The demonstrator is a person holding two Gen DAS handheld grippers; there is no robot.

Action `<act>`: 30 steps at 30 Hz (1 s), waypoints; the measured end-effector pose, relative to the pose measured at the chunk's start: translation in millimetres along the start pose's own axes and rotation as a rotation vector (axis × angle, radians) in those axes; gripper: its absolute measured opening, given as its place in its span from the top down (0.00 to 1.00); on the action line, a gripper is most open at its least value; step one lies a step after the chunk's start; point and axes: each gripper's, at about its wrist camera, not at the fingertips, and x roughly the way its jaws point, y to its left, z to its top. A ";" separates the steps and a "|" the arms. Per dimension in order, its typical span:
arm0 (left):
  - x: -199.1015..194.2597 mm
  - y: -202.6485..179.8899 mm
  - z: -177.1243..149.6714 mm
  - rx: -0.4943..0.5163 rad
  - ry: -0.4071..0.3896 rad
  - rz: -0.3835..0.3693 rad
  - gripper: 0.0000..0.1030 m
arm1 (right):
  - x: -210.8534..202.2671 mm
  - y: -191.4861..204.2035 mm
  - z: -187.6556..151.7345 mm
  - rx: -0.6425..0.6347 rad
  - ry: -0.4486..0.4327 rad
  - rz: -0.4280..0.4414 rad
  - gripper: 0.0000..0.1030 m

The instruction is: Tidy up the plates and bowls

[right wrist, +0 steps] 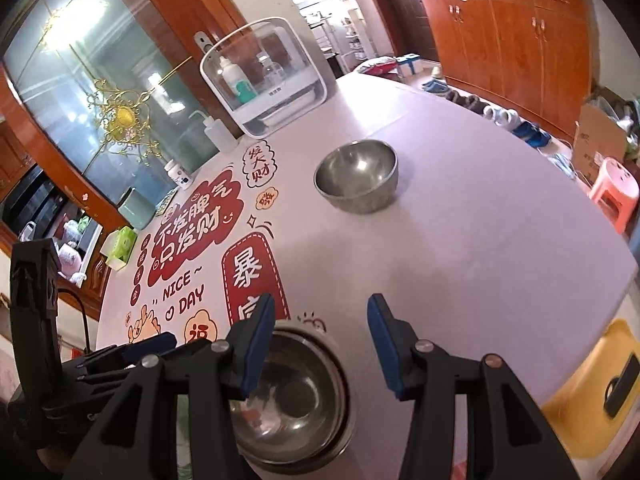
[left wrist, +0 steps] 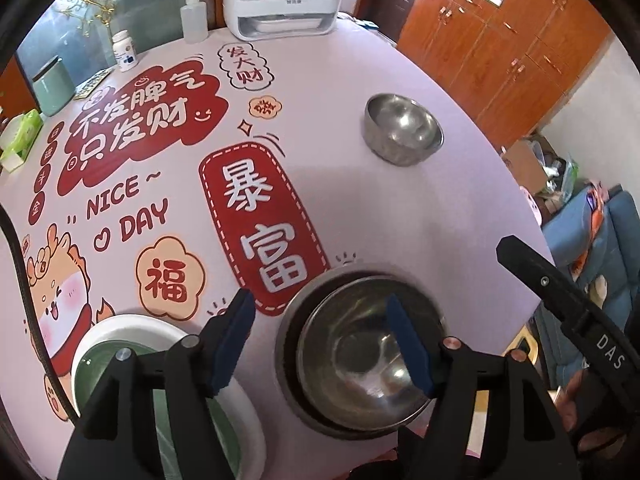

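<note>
Steel bowls (left wrist: 360, 356) sit nested at the near edge of the pink counter (left wrist: 440, 208), beside a white-rimmed green plate (left wrist: 120, 340). Left gripper (left wrist: 320, 344) and right gripper (right wrist: 320, 344) hang above them, jaws spread and empty. A lone steel bowl (right wrist: 356, 176) stands well apart.

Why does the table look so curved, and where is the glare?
Left wrist view: the fisheye lens bows the table edge and darkens the corners; highlights gleam inside the stacked steel bowls. Right wrist view: same bending; window light glares on the lone steel bowl and the glass cabinet door.
</note>
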 end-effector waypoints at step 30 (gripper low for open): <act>33.6 -118.8 59.2 -0.232 -0.117 0.113 0.29 | 20.8 -120.5 112.2 -0.248 0.075 0.155 0.53</act>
